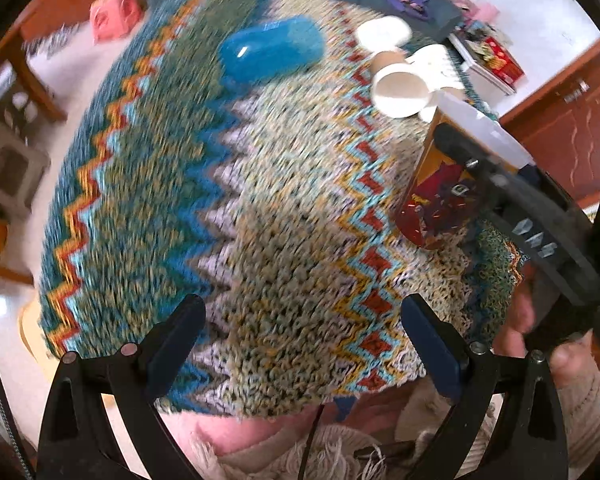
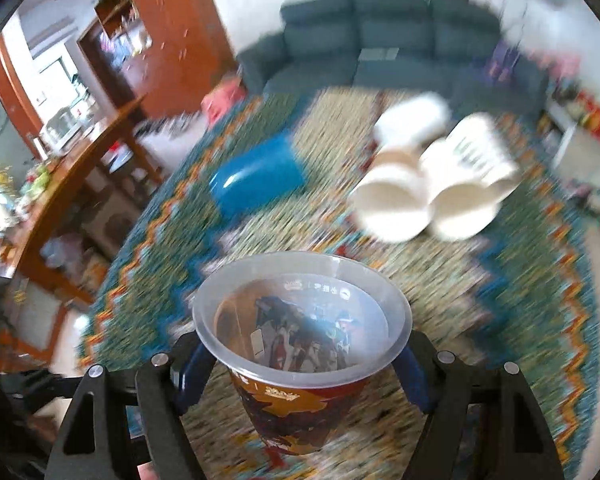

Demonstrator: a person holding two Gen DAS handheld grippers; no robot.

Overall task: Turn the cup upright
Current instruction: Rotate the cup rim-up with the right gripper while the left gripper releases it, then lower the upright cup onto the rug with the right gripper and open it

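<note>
A printed red and orange plastic cup (image 2: 296, 364) with a clear flared rim sits between the fingers of my right gripper (image 2: 304, 372), mouth up, its base just above or on the knitted cloth. In the left wrist view the same cup (image 1: 440, 188) stands nearly upright at the right, held by the right gripper (image 1: 500, 176). My left gripper (image 1: 300, 344) is open and empty over the near part of the cloth.
A blue cup (image 1: 270, 50) lies on its side at the far middle of the zigzag cloth (image 1: 260, 220). Three pale paper cups (image 2: 428, 184) lie on their sides at the far right. A grey sofa (image 2: 380, 44) stands behind the table.
</note>
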